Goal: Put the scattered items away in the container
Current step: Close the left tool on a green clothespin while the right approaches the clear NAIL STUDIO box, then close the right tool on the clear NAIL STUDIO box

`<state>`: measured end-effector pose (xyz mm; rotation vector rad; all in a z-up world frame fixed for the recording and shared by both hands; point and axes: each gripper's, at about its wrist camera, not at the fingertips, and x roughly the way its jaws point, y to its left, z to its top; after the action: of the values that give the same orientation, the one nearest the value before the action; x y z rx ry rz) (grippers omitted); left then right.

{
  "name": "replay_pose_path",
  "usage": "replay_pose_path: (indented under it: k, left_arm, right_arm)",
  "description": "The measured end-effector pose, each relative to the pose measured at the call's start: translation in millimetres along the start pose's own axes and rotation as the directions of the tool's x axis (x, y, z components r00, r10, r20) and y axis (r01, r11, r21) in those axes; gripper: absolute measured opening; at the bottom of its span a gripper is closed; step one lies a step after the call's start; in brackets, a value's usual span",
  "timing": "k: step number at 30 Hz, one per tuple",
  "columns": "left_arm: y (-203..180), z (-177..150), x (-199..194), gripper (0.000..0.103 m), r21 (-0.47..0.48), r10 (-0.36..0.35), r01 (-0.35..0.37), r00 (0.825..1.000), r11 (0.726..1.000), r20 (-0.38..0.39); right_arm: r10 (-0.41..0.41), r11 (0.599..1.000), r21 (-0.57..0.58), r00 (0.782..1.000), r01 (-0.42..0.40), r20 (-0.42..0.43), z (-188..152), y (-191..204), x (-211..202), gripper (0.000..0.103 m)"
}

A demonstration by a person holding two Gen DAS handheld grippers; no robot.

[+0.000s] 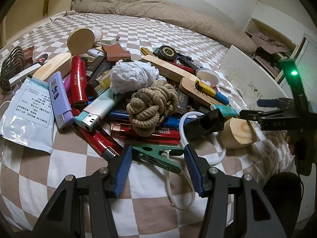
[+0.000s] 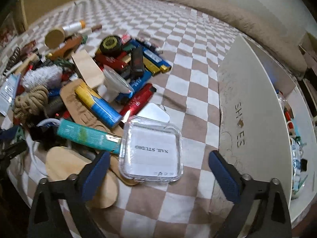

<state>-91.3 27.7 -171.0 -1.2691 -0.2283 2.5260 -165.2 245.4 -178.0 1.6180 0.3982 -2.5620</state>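
On the bed (image 1: 83,160), both claws spread: left claw (image 1: 157,159) straddling green clip (image 1: 158,154), right claw (image 2: 158,170) framing clear case (image 2: 151,148), ready for pinching.

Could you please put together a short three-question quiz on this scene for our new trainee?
1. True or false: the left gripper is shut on the green clip.
2. What word is printed on the white box?
3. Which lies nearest the right gripper: (a) rope knot, (b) clear plastic case, (c) black round tin?

Key: 1 false, its jaws stand open around it; 2 SHOES; 3 b.
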Motion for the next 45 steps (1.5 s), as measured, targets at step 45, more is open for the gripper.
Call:
replay_pose_path:
  k: [45]
  left_arm:
    - [-17.7, 4.3, -45.3, 0.054, 0.006, -0.058, 0.057, 0.994, 0.998, 0.092]
  right_arm:
    - [0.282, 0.936, 0.163, 0.94, -0.313, 0.191, -44.9, 9.6, -66.0, 0.076]
